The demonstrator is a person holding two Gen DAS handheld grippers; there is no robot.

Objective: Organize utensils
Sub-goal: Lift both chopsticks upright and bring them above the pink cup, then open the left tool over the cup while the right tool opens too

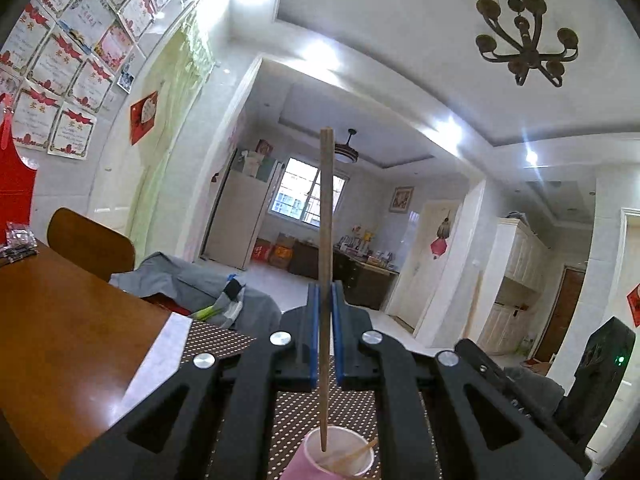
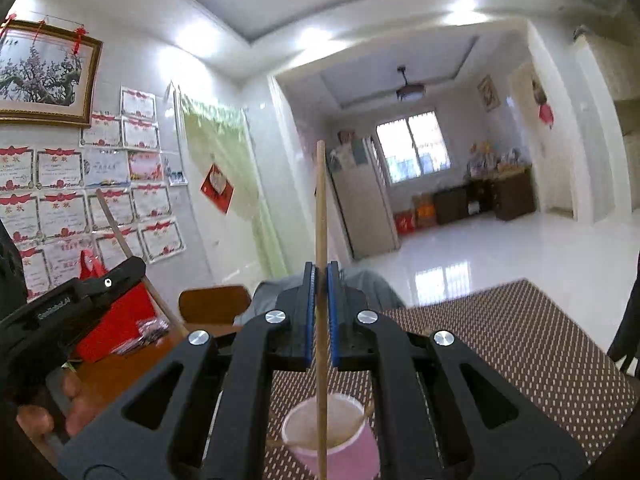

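Left tool [image 1: 325, 300]: clamped on a chopstick [image 1: 326, 216], blue pads pressing its lower shaft. The stick stands upright, tip inside the pink cup [image 1: 338, 458].
Right tool [image 2: 321, 280]: clamped on a second chopstick [image 2: 321, 208], likewise upright; whether its lower end is in front of the cup's mouth or inside it cannot be told from this view.
Reason for hold: a vertical stick gripped low down lines up with the cup opening, so it can probably drop straight in; this is a judgement.
Pink cup [image 2: 332, 436]: stands on the dotted placemat [image 2: 520, 344], just below both tools. At least one stick already leans inside it.
Placemat: lies on the wooden tabletop [image 1: 72, 320], near its edge.
Left view only: tabletop surface, a grey garment [image 1: 180, 284] over the chair [image 1: 90, 242], and the body of the right tool at the right edge.
Right view only: the left tool [image 2: 138, 264] from the side with its chopstick tilted, a hand [image 2: 52, 412] gripping its handle, and a red bag [image 2: 116, 320] behind it.
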